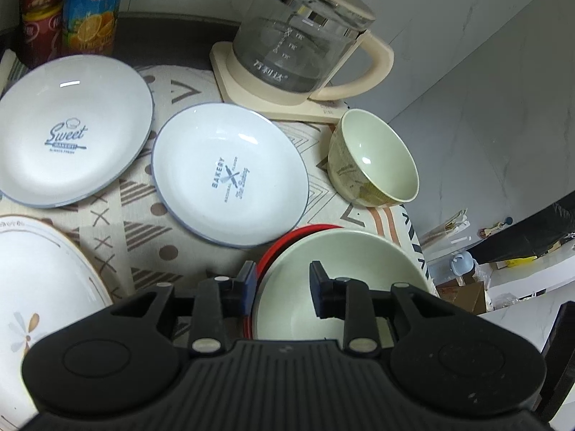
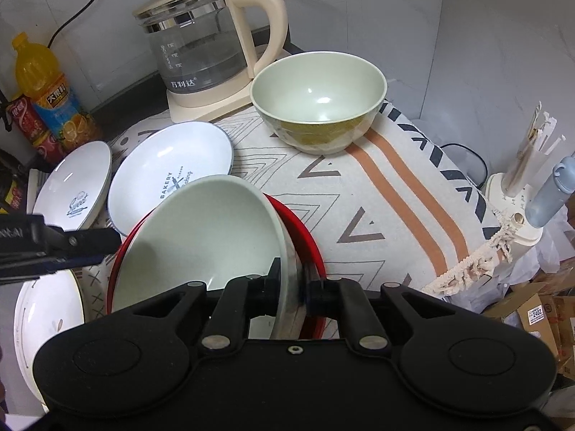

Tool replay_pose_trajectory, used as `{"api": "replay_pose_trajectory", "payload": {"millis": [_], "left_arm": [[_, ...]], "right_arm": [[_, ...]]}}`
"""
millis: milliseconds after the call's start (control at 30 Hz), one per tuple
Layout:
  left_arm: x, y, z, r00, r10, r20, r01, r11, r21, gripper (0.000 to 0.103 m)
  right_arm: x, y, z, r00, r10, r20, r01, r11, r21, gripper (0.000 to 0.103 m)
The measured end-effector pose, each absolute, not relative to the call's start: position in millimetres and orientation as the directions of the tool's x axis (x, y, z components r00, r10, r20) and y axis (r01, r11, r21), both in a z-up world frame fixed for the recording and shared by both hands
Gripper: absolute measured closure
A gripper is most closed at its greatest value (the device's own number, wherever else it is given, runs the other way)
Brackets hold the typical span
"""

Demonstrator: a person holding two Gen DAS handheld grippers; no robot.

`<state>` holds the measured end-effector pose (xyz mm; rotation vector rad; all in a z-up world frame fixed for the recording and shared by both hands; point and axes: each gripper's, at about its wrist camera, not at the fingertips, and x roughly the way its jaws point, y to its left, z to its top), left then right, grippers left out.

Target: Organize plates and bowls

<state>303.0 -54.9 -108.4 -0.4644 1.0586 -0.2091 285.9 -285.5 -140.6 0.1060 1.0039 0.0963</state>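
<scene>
My right gripper [image 2: 291, 289] is clamped on the near rim of the pale green bowl [image 2: 201, 237]; one pad sits inside the rim, the other outside against the wall. The bowl tilts, its open side turned toward my left, and it sits within the red dish [image 2: 309, 237], whose rim shows behind and beside it.

My left gripper [image 1: 284, 283] has its jaws apart. They straddle the near-left rim of the same bowl [image 1: 323, 280], one pad out over the red rim [image 1: 273, 251], the other inside the bowl. I cannot tell whether either pad touches. From the right wrist view the left gripper's tips [image 2: 90, 248] come in from the left edge, just beside the red rim.

Rest of the patterned cloth [image 2: 359, 194]:
- "Bakery" plate [image 1: 230, 176], flat, just beyond the red dish.
- "Sweet" plate [image 1: 72, 129], left of it, edges nearly meeting.
- Large white plate with gold rim and flower print [image 1: 43, 287], near left.
- Second green bowl [image 1: 373, 161], upright, at the far right, close to the kettle base.
- Glass kettle [image 1: 298, 36] on its cream base, behind the plates.
- Orange drink bottle [image 2: 46, 97] and red bottle [image 2: 28, 125], far left corner.
</scene>
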Motion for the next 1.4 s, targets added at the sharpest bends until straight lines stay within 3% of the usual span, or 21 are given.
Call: {"api": "replay_pose_trajectory", "payload": {"millis": [100,200,400,567,733,1400], "left_arm": [[304,-55,-105,0.488,-0.381,-0.785,-0.050,0.886,-0.460,0.073],[306,-56,-100,0.498,-0.363,-0.788,-0.050,0.895,-0.444,0.058],[313,-64,-89,0.520,-0.340,-0.784,-0.022,0.912,-0.410,0.039],[324,-76,-82,0.515,-0.317,-0.796,-0.001,0.929,-0.371,0.026],[335,-90,-77,0.508,-0.293,-0.810,0.020,0.944,-0.329,0.021],[400,-139,-84,0.510,-0.272,-0.816,-0.012,0.946,-0.323,0.021]], "right_arm": [[287,-283,-136,0.527,0.132,-0.840,-0.036,0.990,0.133,0.081],[284,-282,-125,0.541,0.154,-0.827,-0.073,0.988,0.137,0.056],[283,-285,-112,0.556,0.170,-0.814,-0.082,0.985,0.150,0.054],[284,-293,-106,0.562,0.186,-0.806,-0.081,0.982,0.170,0.039],[293,-311,-103,0.570,0.203,-0.796,-0.042,0.975,0.218,0.020],[362,-356,-109,0.572,0.250,-0.781,-0.024,0.957,0.289,0.021]]}}
